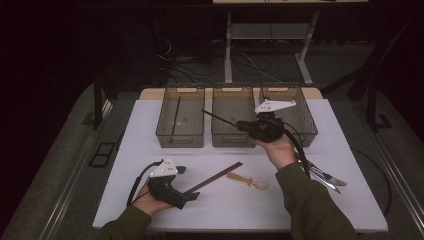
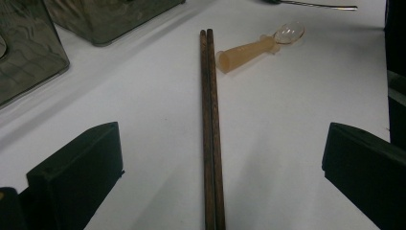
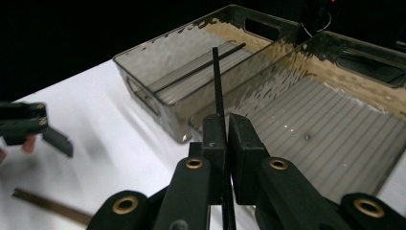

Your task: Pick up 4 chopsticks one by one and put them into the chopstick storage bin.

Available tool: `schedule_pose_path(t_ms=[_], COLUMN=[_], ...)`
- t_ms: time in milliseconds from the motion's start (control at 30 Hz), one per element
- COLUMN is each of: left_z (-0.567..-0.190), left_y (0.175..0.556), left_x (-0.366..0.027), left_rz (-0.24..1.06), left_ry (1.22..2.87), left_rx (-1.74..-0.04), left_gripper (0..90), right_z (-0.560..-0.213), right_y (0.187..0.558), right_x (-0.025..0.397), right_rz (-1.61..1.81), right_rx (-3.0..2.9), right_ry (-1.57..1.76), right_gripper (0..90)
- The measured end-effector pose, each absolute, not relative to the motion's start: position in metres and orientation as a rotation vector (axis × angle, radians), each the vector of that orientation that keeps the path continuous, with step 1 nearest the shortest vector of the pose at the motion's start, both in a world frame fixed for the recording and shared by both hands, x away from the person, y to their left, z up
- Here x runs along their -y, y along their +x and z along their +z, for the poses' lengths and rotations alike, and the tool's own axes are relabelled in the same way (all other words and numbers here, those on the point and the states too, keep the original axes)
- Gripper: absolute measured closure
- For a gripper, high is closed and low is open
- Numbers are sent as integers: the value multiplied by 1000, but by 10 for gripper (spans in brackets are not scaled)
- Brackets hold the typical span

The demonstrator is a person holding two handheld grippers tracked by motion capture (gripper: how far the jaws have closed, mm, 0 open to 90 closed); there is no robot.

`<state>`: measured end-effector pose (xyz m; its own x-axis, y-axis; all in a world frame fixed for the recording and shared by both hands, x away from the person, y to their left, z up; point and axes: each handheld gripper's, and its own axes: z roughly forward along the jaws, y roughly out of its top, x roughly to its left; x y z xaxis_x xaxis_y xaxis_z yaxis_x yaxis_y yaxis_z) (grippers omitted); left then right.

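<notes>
Meanwhile, right gripper [image 3: 225, 139] fingers clamped on black chopstick [image 3: 216, 81]; left gripper [image 2: 215, 167] fingers wide around brown chopsticks [image 2: 210, 120].

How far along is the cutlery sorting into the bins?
Done: one black chopstick lies in the left bin. In hand: the right gripper is shut on a second black chopstick over the bins. Left: brown chopsticks between the open left gripper, the orange spoon and metal cutlery on the table.

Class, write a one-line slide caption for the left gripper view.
Open left claw lined up on paired brown chopsticks, orange spoon lying beyond.
</notes>
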<state>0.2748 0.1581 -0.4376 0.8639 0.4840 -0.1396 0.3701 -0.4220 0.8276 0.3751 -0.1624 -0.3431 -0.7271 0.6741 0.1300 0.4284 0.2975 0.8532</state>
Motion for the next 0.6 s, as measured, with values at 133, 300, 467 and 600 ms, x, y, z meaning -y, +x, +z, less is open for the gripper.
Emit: schedule_pose_path(t_ms=[133,300,467,600], left_z=[-437,-437,-437,-437], left_y=[275,275,274,274], left_x=[-158,-158,-158,-157], left_rz=[145,146,145,147], left_ry=[2063,2055,2056,2057], left_rx=[-614,-616,-613,-608], left_gripper=[0,0,0,0], right_z=[-340,-339,-340,-342], right_y=[387,400,413,422], right_x=[147,130,112,100], right_rz=[1388,1378,1365,1355], right_rx=[-2317,-2314,-2317,-2314], right_ry=[1016,1028,1043,1056], right_gripper=[856,856,856,856])
